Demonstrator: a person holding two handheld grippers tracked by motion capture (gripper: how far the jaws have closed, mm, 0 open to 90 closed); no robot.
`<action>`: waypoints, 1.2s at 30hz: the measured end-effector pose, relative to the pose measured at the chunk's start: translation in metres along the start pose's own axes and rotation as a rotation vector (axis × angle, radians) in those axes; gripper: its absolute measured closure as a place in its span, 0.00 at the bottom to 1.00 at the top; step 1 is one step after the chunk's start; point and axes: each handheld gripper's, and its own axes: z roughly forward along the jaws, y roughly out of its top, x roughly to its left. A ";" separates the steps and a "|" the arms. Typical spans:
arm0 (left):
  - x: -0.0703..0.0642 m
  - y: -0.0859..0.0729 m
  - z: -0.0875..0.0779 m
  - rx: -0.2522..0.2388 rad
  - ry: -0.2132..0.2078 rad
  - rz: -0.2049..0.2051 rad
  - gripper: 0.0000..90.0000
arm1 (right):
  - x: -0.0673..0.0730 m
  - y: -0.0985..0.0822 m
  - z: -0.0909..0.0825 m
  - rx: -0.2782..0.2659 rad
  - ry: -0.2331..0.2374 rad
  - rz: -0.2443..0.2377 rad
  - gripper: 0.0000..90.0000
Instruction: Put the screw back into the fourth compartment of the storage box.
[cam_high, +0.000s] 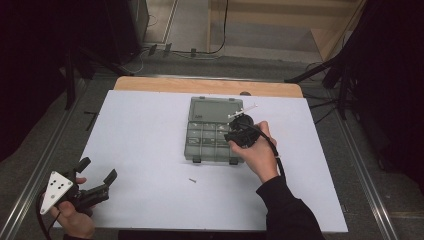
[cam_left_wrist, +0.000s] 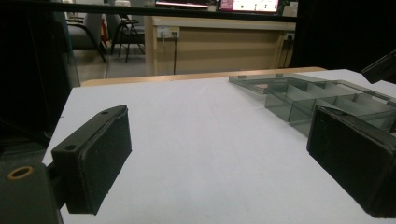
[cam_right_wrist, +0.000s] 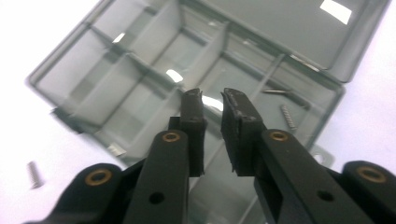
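Note:
A clear grey compartment box (cam_high: 200, 131) lies in the middle of the white table with its lid folded open at the back. My right gripper (cam_high: 232, 137) hovers over the box's front right compartments. In the right gripper view its jaws (cam_right_wrist: 212, 98) stand a narrow gap apart with nothing between them. Below them, two small screws (cam_right_wrist: 288, 116) lie in a compartment of the box (cam_right_wrist: 140, 70). One loose screw (cam_high: 192, 180) (cam_right_wrist: 33, 173) lies on the table in front of the box. My left gripper (cam_high: 97, 170) (cam_left_wrist: 219, 158) rests low at the near left, jaws wide open and empty.
The white board (cam_high: 150, 150) covers a wooden table whose far edge (cam_high: 200, 85) shows behind the box. Dark stands and cables line the floor on both sides. The box (cam_left_wrist: 317, 98) sits ahead and right of the left gripper.

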 end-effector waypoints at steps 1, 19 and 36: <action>0.000 0.000 0.000 0.000 0.000 0.001 0.07 | 0.004 -0.001 -0.002 -0.003 0.006 -0.009 0.86; 0.000 0.000 0.000 -0.003 -0.002 0.001 0.07 | 0.056 -0.014 0.000 -0.024 0.105 -0.097 0.23; 0.000 0.000 0.000 -0.007 -0.002 -0.001 0.07 | 0.101 -0.032 0.017 -0.006 0.153 -0.125 0.21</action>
